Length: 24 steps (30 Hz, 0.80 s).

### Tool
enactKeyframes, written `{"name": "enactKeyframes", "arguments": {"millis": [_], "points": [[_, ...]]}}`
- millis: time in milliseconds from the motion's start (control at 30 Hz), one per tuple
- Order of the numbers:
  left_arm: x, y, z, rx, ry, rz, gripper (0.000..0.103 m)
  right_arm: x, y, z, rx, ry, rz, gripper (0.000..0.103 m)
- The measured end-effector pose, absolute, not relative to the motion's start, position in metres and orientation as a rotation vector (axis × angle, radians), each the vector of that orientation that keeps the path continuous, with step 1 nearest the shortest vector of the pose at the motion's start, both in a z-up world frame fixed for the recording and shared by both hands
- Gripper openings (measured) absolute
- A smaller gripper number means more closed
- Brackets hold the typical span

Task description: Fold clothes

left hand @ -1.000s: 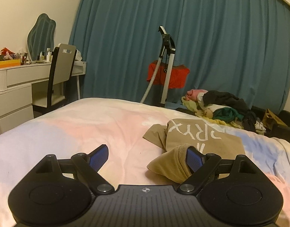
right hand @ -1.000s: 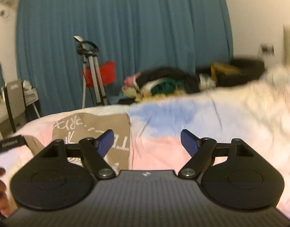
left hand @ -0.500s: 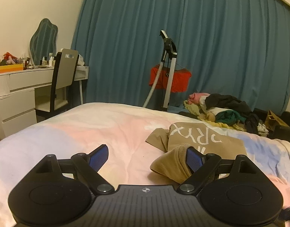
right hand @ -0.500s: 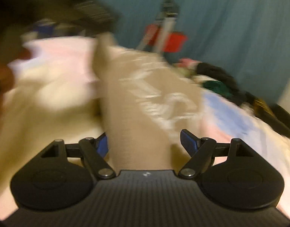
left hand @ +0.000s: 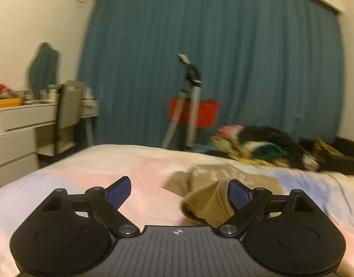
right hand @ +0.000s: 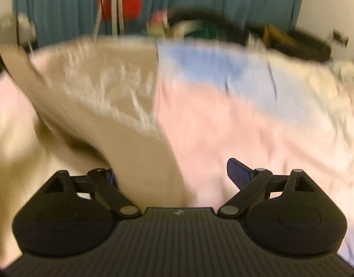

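Observation:
A tan garment with white lettering [left hand: 209, 198] lies on the pastel bedspread [left hand: 142, 161]. In the left wrist view my left gripper [left hand: 179, 190] is open; a bunched fold of the garment sits against the inner face of its right finger. In the blurred right wrist view the tan garment [right hand: 112, 97] stretches from the far left down to my right gripper [right hand: 174, 173], which is open, with cloth lying over its left finger.
A pile of mixed clothes [left hand: 260, 145] lies at the bed's far edge. A vacuum [left hand: 190, 97] with a red body stands before teal curtains. A white desk [left hand: 20, 120] and chair [left hand: 68, 106] stand at left.
My right gripper has swung down over the tan garment, which now lies between its fingers. My left gripper has stayed open with the fold at its right finger, and its view has tilted upward.

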State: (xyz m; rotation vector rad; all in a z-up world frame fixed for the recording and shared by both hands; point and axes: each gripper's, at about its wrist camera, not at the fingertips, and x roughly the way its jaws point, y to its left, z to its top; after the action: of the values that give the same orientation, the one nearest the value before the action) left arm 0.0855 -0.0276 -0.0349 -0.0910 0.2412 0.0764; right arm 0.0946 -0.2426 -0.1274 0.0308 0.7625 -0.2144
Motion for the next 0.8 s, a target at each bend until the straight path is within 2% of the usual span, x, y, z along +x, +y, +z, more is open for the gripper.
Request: {"name": "enactKeyframes", "arguments": {"millis": [100,200,300,467,600,700,800], "points": [[0.081,-0.012,-0.030,-0.182,0.245,0.115,0.091,0.079,-0.246,-0.124,0.069,0.723,-0.295,0.090],[0.069,0.007,-0.019,-0.286,0.234,0.125,0.091,0.052,-0.257,-0.085,0.125,0.445,-0.405,0.090],[0.042,0.021,0.005,-0.325,0.143,0.094,0.091,0.028,-0.258,-0.036,0.134,0.207,-0.406,0.090],[-0.005,0.040,0.079,-0.357,-0.037,0.087,0.091,-0.013,-0.251,0.052,0.117,-0.077,-0.432,0.090],[-0.049,0.072,0.162,-0.426,-0.246,0.108,0.094,-0.057,-0.261,0.132,0.162,-0.264,-0.424,0.090],[-0.075,0.088,0.205,-0.409,-0.304,0.074,0.101,-0.071,-0.264,0.170,0.173,-0.260,-0.331,0.092],[-0.086,0.084,0.205,-0.285,-0.266,0.068,0.103,-0.061,-0.241,0.145,0.098,-0.114,-0.205,0.091]]}}
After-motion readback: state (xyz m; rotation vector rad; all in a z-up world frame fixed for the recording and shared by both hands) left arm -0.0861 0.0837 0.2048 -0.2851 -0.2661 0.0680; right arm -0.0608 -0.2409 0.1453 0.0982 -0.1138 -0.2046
